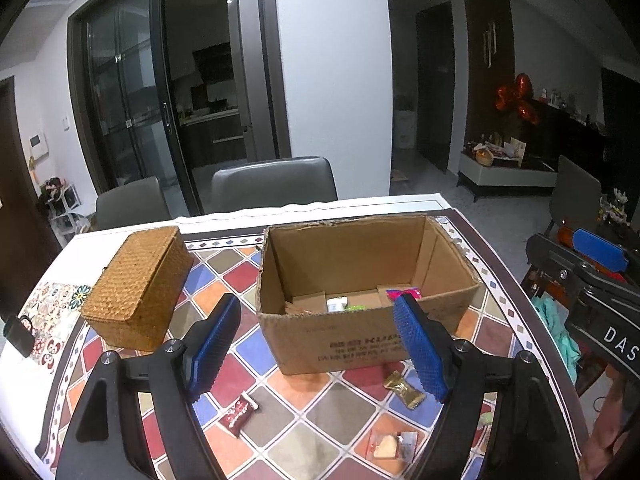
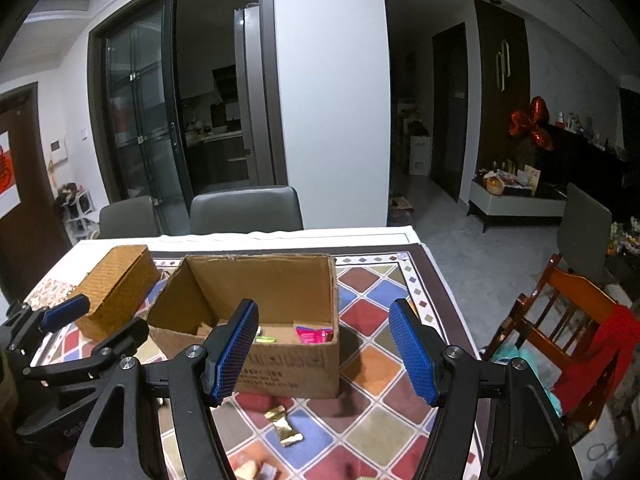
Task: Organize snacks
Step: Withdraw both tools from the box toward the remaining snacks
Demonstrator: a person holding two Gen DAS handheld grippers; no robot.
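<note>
**Snacks loose on worktop, both claws empty**

Dim dining room, dark glass doors and grey chairs behind; patterned worktop (image 1: 332, 412) carries everything. Left claw (image 1: 320, 344) spread wide, nothing betw. its pads. Right claw (image 2: 332, 354) likewise spread and empty.

Cardboard box (image 1: 360, 280) sits just ahead of both claws, open top, a few packets already inside incl. a pink one (image 2: 314, 334). Wicker box (image 1: 140, 288) ahead-left of left claw, lid down. Still out on the worktop: gold candy (image 1: 404, 390) below left claw's right pad, red-brown packet (image 1: 238, 412) below its left pad, clear-wrapped snack (image 1: 392, 444) nearer the camera.

Risks, as I judge: wrappers are flat and slick, so pads may skid over them or push one off the near edge. Both claws crowd the same box; reaching together could knock tools or shove the light box.
</note>
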